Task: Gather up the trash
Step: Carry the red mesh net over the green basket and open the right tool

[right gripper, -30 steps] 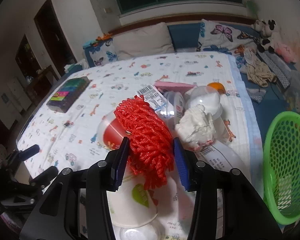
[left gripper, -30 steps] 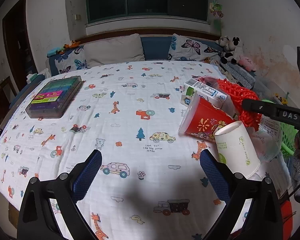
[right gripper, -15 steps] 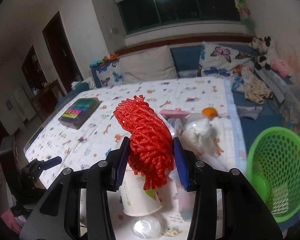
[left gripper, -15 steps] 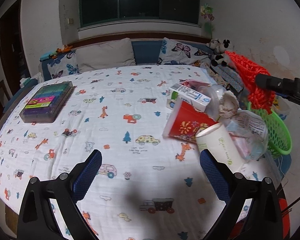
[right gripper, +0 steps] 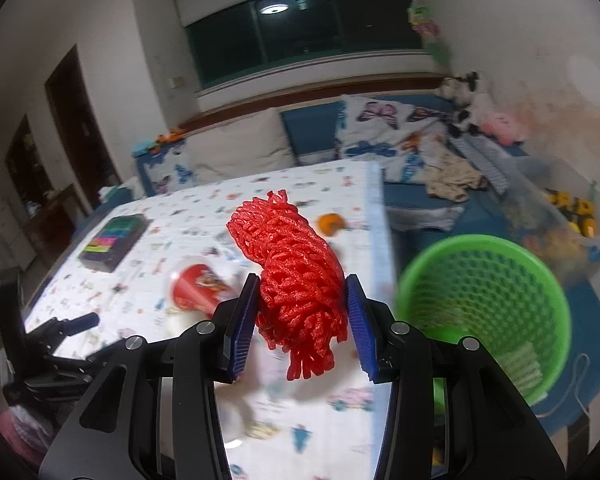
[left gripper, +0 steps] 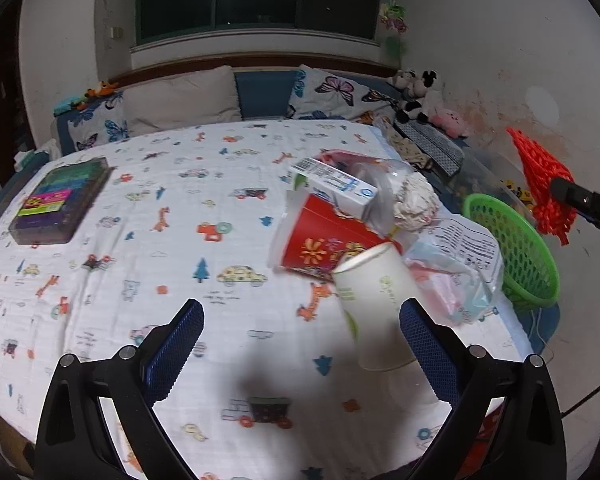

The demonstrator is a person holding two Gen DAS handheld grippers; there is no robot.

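My right gripper (right gripper: 302, 320) is shut on a red foam fruit net (right gripper: 296, 276) and holds it in the air, left of and above the green mesh basket (right gripper: 488, 304). The net (left gripper: 542, 184) also shows in the left wrist view, above the basket (left gripper: 516, 248). My left gripper (left gripper: 300, 344) is open and empty over the bed. A trash pile lies at the bed's right edge: a white paper cup (left gripper: 376, 304), a red paper cup (left gripper: 324, 240), a white carton (left gripper: 332, 184), crumpled paper (left gripper: 414, 200) and a plastic bag (left gripper: 456, 268).
The bed (left gripper: 140, 240) has a cartoon-print sheet. A dark plastic box (left gripper: 60, 200) lies at its far left. Pillows (left gripper: 180, 100) and soft toys (left gripper: 420, 92) line the headboard. The basket stands on the floor to the right of the bed. An orange thing (right gripper: 330, 222) lies on the bed.
My right gripper has lifted the red net off the trash pile and carried it right, toward the basket. The left gripper has drawn back a little and stays open.
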